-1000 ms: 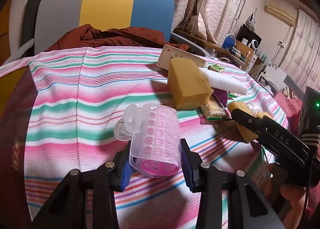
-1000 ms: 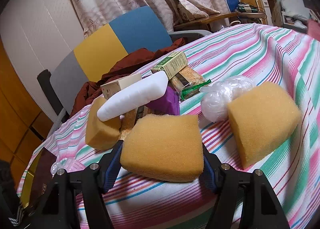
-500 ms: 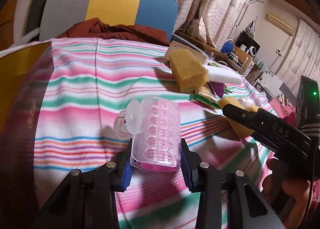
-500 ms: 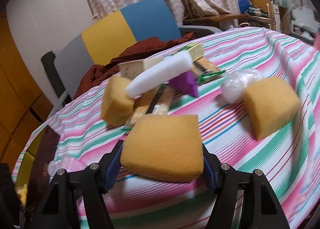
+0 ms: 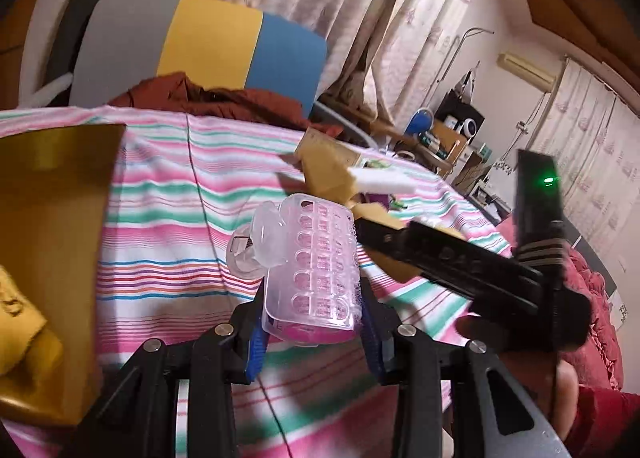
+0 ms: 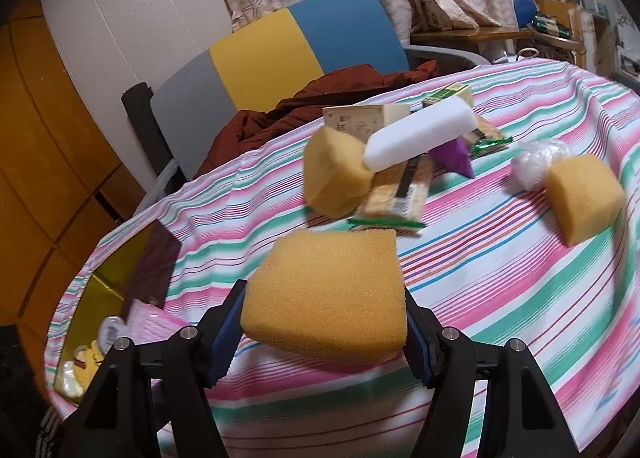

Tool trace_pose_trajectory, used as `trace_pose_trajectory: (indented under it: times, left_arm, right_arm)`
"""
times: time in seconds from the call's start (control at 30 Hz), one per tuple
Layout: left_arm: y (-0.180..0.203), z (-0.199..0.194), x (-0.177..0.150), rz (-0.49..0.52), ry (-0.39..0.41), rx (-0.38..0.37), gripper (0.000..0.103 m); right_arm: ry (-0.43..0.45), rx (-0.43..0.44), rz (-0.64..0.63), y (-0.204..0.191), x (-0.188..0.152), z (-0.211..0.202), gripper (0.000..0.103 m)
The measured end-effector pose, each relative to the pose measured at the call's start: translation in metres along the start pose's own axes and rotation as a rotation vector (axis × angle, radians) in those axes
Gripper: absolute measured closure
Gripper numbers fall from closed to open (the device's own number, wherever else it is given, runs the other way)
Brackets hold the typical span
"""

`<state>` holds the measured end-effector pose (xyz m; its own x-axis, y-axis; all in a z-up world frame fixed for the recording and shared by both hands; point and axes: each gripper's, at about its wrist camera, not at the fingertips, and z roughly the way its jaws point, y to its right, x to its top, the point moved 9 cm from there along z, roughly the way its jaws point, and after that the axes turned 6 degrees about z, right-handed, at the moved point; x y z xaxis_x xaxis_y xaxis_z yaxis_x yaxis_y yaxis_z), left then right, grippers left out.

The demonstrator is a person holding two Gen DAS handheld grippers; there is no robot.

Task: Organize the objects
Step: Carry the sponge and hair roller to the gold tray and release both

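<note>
My left gripper [image 5: 312, 324] is shut on a clear plastic hair roller [image 5: 314, 266] with a pink core, held off the striped tablecloth [image 5: 168, 218]. My right gripper [image 6: 324, 336] is shut on a yellow sponge [image 6: 328, 290], also lifted above the cloth. In the left wrist view the right gripper's black body [image 5: 460, 258] reaches in from the right, just behind the roller. An open gold box [image 5: 52, 218] stands at the table's left edge; a yellow soft toy [image 6: 86, 358] lies in it.
A pile sits mid-table: a second sponge [image 6: 336, 174], white foam block [image 6: 420, 136], snack packets [image 6: 400, 194], a purple piece [image 6: 458, 158] and card boxes [image 6: 364, 120]. A third sponge [image 6: 584, 194] and plastic wad [image 6: 540, 162] lie right. A chair [image 6: 280, 58] with a brown garment stands behind.
Both grippers have drawn back and leftward from the pile with their loads still held. The gold box has come into view on the left. The pile looks smaller and farther.
</note>
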<state>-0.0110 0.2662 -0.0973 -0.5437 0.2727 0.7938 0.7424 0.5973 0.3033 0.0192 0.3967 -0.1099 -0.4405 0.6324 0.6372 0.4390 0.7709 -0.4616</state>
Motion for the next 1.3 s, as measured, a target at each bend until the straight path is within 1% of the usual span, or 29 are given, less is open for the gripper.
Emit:
trace_pose_trajectory:
  times: [0.1, 0.2, 0.33, 0.5, 0.53, 0.57, 0.67, 0.73, 0.83, 0.93, 1.0, 1.03, 1.07, 1.1, 1.13, 1.2, 1.3]
  left_arm:
    - [-0.005, -0.017, 0.002, -0.009, 0.024, 0.009, 0.064]
    - [-0.019, -0.04, 0.005, -0.029, 0.06, 0.028, 0.064]
    - [-0.046, -0.07, 0.011, -0.058, 0.103, 0.088, 0.064]
    - [-0.101, -0.108, 0.019, -0.126, 0.155, 0.206, 0.064]
    - [-0.116, -0.114, 0.02, -0.14, 0.16, 0.241, 0.064]
    - [-0.131, -0.12, 0.02, -0.159, 0.158, 0.276, 0.064]
    - [-0.165, -0.134, 0.017, -0.222, 0.158, 0.342, 0.064]
    - [-0.187, -0.138, 0.012, -0.252, 0.14, 0.386, 0.064]
    - [-0.212, -0.14, -0.001, -0.298, 0.106, 0.435, 0.064]
    - [-0.227, -0.141, -0.012, -0.339, 0.083, 0.453, 0.063]
    - [-0.233, -0.14, -0.018, -0.353, 0.063, 0.486, 0.062]
    - [-0.234, -0.14, -0.02, -0.36, 0.056, 0.496, 0.06]
    - [-0.236, -0.139, -0.022, -0.37, 0.051, 0.501, 0.055]
    - [-0.237, -0.14, -0.025, -0.38, 0.049, 0.502, 0.049]
    - [-0.238, -0.142, -0.027, -0.39, 0.051, 0.506, 0.048]
    - [-0.238, -0.145, -0.027, -0.399, 0.062, 0.518, 0.047]
    - [-0.237, -0.148, -0.021, -0.394, 0.08, 0.542, 0.046]
  right_arm:
    - [-0.017, 0.023, 0.001, -0.01, -0.004, -0.002, 0.034]
    - [-0.035, 0.063, -0.01, -0.027, -0.01, -0.004, 0.034]
    - [-0.057, 0.13, -0.059, -0.062, -0.021, -0.009, 0.034]
    - [-0.1, 0.238, -0.152, -0.117, -0.039, -0.014, 0.034]
    - [-0.108, 0.26, -0.181, -0.13, -0.043, -0.015, 0.034]
    - [-0.114, 0.28, -0.209, -0.142, -0.048, -0.017, 0.034]
    - [-0.132, 0.323, -0.289, -0.175, -0.06, -0.017, 0.034]
    - [-0.14, 0.348, -0.348, -0.197, -0.068, -0.017, 0.033]
    - [-0.169, 0.348, -0.428, -0.222, -0.079, -0.005, 0.033]
    - [-0.189, 0.334, -0.471, -0.235, -0.085, 0.011, 0.031]
    - [-0.194, 0.309, -0.482, -0.237, -0.086, 0.022, 0.024]
    - [-0.188, 0.284, -0.48, -0.236, -0.084, 0.027, 0.015]
    - [-0.181, 0.266, -0.47, -0.233, -0.082, 0.028, 0.009]
    - [-0.174, 0.257, -0.446, -0.229, -0.08, 0.028, 0.006]
    - [-0.171, 0.261, -0.43, -0.226, -0.078, 0.026, 0.002]
    - [-0.162, 0.265, -0.397, -0.219, -0.076, 0.022, 0.001]
    - [-0.145, 0.249, -0.369, -0.209, -0.071, 0.017, 0.001]
